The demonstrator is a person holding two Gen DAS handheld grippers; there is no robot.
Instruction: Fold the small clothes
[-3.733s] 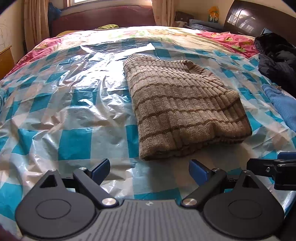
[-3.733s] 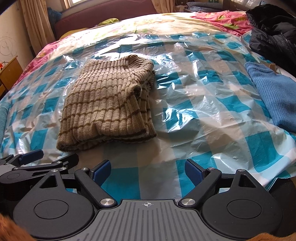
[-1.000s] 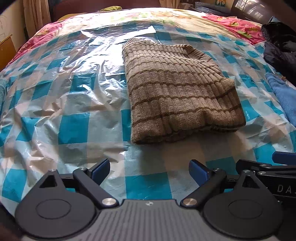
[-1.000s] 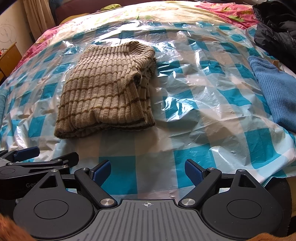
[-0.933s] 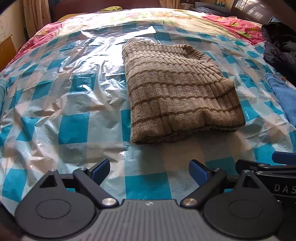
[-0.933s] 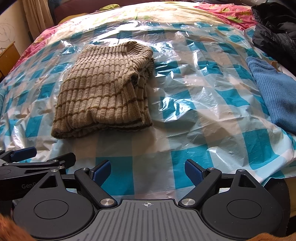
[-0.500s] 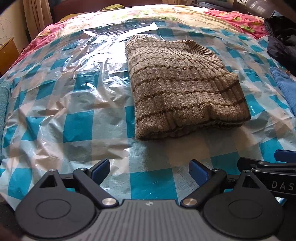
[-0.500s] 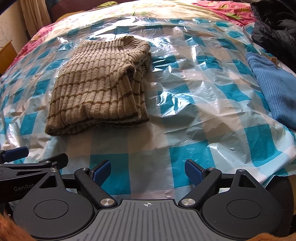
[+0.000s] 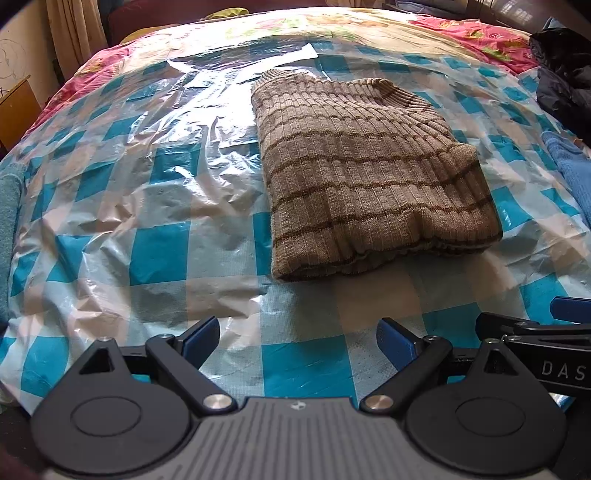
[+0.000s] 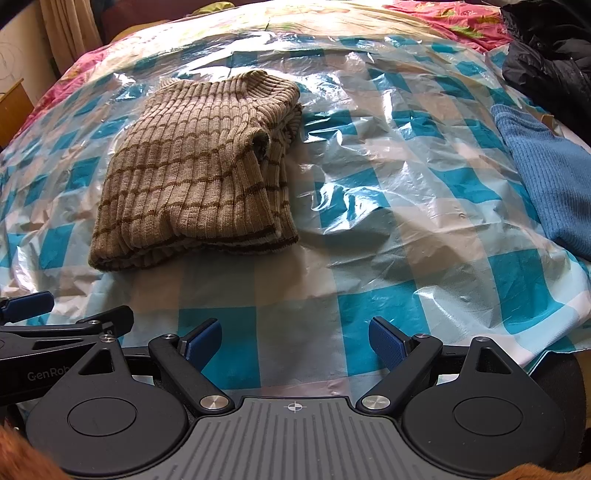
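A tan ribbed sweater with brown stripes (image 9: 369, 173) lies folded into a thick rectangle on the plastic-covered bed; in the right wrist view the same sweater (image 10: 199, 173) sits left of centre, its layered edges facing right. My left gripper (image 9: 298, 341) is open and holds nothing, hovering near the bed's front edge, short of the sweater. My right gripper (image 10: 295, 343) is open too, level with the left one and to the sweater's right. Each gripper's blue-tipped finger shows at the edge of the other's view.
A blue-and-white checked plastic sheet (image 10: 406, 221) covers the bed. A blue knit garment (image 10: 546, 177) lies at the right edge, with dark clothing (image 10: 554, 62) behind it. Pink floral bedding (image 9: 472, 33) and a curtain (image 9: 70, 33) lie beyond. Wooden furniture (image 9: 14, 107) stands far left.
Both grippers have drifted slightly over the last second, so the sweater shifts a little in each view. The sweater itself has not moved, and both grippers stay open.
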